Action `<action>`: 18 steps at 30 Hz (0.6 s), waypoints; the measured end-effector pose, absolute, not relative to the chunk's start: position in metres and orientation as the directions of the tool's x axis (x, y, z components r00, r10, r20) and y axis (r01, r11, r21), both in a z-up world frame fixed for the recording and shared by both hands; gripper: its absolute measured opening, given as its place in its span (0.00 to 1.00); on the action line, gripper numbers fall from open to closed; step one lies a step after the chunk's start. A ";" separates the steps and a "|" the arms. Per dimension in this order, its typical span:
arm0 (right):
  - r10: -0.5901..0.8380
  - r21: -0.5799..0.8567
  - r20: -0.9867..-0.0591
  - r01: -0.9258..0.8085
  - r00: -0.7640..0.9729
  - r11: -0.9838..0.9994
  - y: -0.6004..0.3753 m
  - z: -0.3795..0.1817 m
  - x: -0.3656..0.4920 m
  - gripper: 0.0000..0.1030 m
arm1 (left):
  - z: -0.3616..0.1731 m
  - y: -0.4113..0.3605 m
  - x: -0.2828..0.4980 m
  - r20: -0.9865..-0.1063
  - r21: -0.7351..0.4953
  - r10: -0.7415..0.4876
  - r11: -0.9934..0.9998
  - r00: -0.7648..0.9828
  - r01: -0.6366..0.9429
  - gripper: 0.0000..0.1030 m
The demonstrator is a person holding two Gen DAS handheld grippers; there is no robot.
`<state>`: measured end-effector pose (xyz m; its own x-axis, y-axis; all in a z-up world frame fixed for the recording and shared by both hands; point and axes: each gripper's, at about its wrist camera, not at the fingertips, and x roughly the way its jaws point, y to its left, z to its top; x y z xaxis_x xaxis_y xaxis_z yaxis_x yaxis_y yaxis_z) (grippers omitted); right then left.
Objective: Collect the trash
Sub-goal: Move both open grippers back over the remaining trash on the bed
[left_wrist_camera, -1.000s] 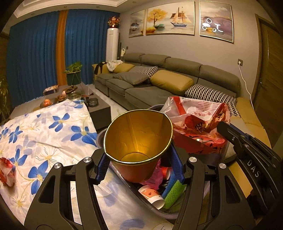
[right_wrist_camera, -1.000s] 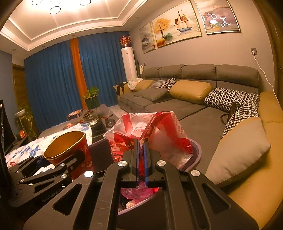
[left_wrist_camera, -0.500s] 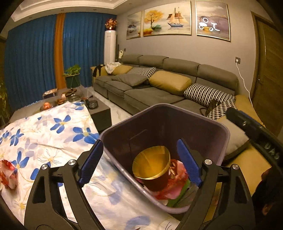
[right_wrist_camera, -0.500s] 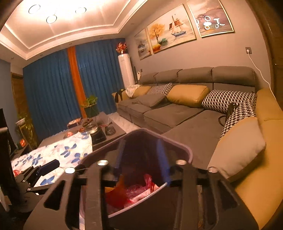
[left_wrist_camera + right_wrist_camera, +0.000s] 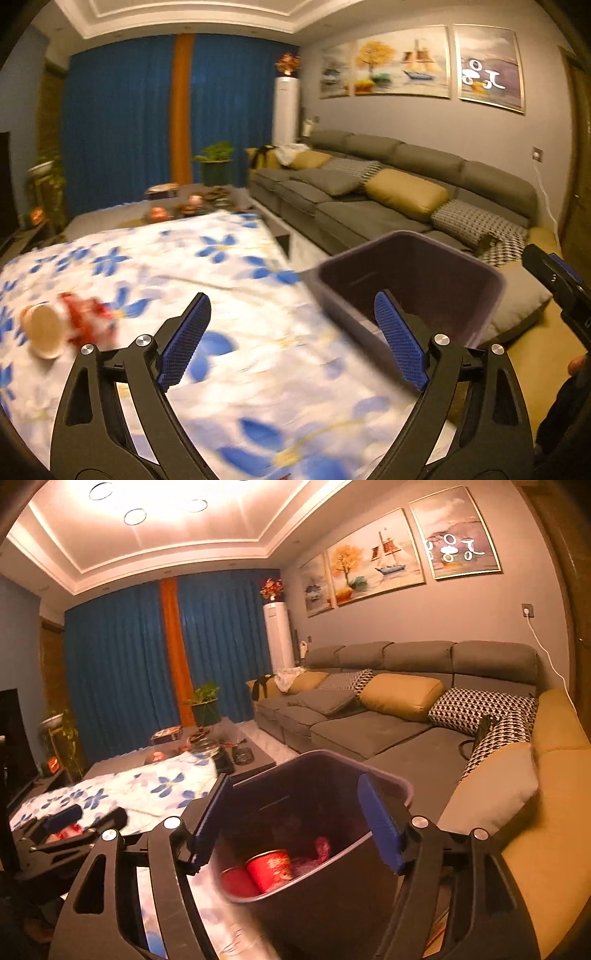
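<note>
A dark plastic bin [image 5: 436,266] stands at the right edge of the table with the blue-flowered cloth [image 5: 229,266]. Inside the bin [image 5: 317,754] lie a red cup [image 5: 271,866] and crumpled red wrappers. My left gripper [image 5: 291,317] hovers over the cloth left of the bin, its jaws opening, with nothing between them. To its left on the cloth lie a paper cup [image 5: 40,328] and a red wrapper [image 5: 86,319]. My right gripper [image 5: 295,786] hangs above the bin, jaws opening and empty. The left gripper [image 5: 74,819] also shows at the left of the right wrist view.
A long grey sofa [image 5: 369,206] with yellow and patterned cushions runs behind the bin. A grey cushion [image 5: 491,794] lies right of the bin. At the far end of the table stand small items [image 5: 207,744]. A potted plant [image 5: 216,162] stands before blue curtains.
The left gripper let go of the gold-lined red cup, which fell into the bin, then swung left over the cloth. The right gripper opened and the red bag fell into the bin.
</note>
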<state>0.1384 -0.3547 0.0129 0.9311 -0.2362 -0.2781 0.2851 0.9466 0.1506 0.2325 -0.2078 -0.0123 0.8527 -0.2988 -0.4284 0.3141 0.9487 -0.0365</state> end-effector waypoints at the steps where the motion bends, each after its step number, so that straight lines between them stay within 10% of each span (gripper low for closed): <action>1: -0.228 0.148 -0.279 0.277 0.933 0.949 -0.350 0.013 0.138 0.67 | -0.012 -0.196 0.227 -0.424 -0.021 -0.264 0.959 0.866 0.282 0.86; 18: 0.020 0.116 -0.264 0.011 0.964 0.993 -0.223 0.029 0.150 0.67 | -0.007 -0.011 0.191 -0.429 -0.020 0.090 0.994 0.899 -0.109 0.86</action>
<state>0.1503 -0.2229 0.0289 0.9643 0.0200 -0.2640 0.0112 0.9932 0.1161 0.1909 -0.0105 -0.0069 0.8990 0.0896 -0.4286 -0.1086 0.9939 -0.0200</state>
